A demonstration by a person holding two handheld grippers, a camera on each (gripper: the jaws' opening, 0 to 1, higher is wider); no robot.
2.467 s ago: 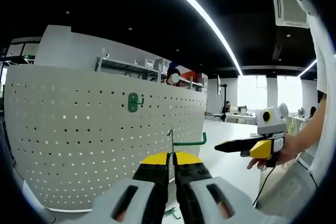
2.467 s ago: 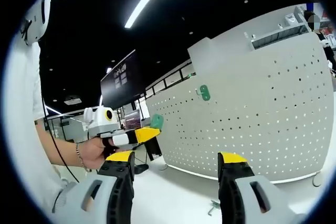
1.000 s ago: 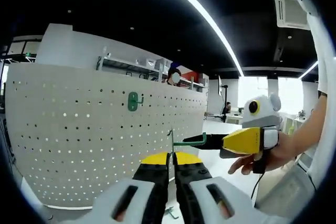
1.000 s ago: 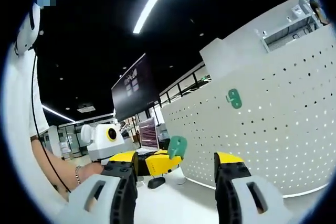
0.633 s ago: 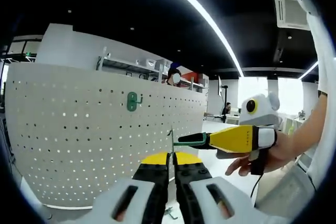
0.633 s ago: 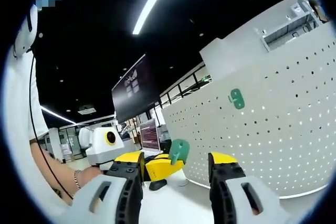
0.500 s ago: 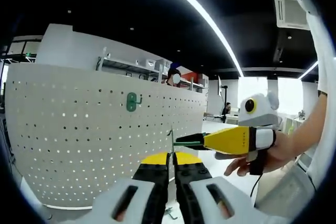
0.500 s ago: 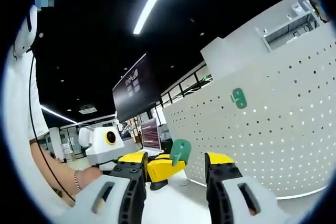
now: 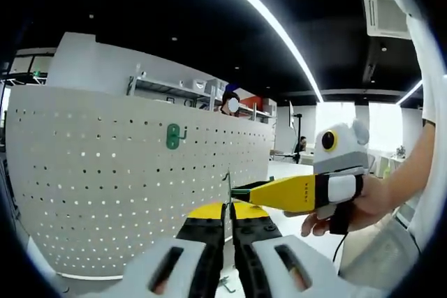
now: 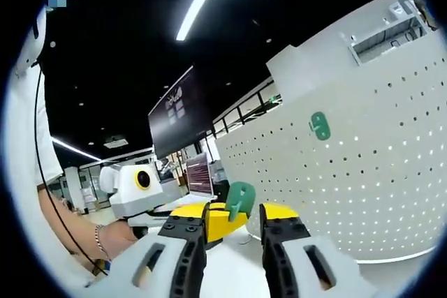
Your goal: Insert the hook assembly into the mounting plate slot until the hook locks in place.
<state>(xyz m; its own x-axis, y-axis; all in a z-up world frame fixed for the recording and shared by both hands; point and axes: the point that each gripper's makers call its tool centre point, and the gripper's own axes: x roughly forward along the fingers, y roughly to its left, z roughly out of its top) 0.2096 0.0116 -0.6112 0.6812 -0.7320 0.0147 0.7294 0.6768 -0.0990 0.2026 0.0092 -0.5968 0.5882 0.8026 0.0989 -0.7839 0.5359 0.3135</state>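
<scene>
- White pegboard [image 9: 105,172] stood before us, one green hook [image 9: 172,136] already mounted on it.
- Our left gripper [image 9: 228,209] pinched the second hook [image 10: 239,200], well short of the board.
- Our right gripper [image 10: 234,222], jaws nearly together, flanked that hook; whether it gripped, we could not tell.
- Insertion remained undone.

green hook [image 10: 239,199], white dotted pegboard [image 9: 105,193]

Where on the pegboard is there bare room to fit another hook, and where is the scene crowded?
The pegboard is bare all around the mounted green hook: rows of free holes lie left of it, below it and towards its right edge. It is crowded in front, where the left claw pinches a green hook and the right claw closes over it.
</scene>
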